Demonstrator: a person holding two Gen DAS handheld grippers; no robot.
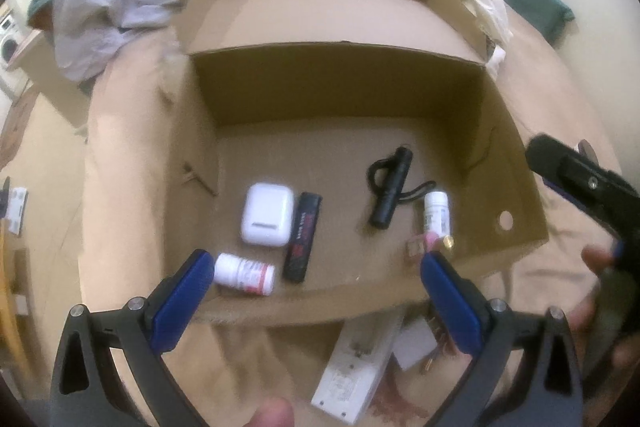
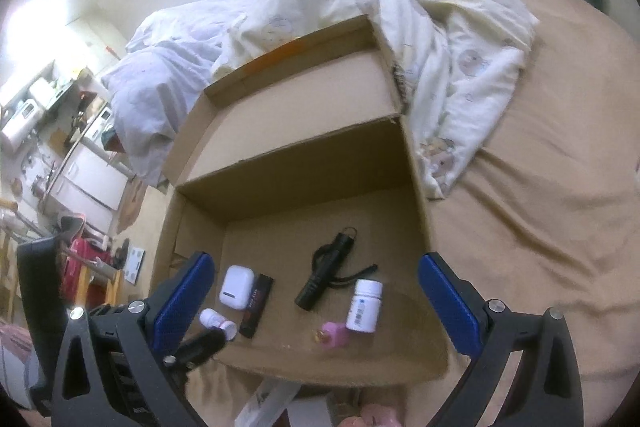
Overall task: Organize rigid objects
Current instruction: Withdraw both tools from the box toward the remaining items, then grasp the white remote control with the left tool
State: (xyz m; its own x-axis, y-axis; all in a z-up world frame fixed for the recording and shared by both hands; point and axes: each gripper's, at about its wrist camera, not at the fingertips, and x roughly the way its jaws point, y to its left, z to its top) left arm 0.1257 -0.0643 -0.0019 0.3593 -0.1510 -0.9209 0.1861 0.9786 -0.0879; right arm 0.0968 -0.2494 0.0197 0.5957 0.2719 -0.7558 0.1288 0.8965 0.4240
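Both my grippers, left (image 1: 316,291) and right (image 2: 316,291), hover with fingers spread wide, holding nothing. Open brown cardboard box (image 1: 516,187) on bed. Inside: small white pill bottle (image 1: 245,273), probably light, stiff, slick; I'd grip mid-body.

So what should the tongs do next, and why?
Probably the left tongs should pull back from the box and reach down for the long white item on the bed just in front of it. Both tongs look open and empty, six small things already lie in the box, and that item lies outside.
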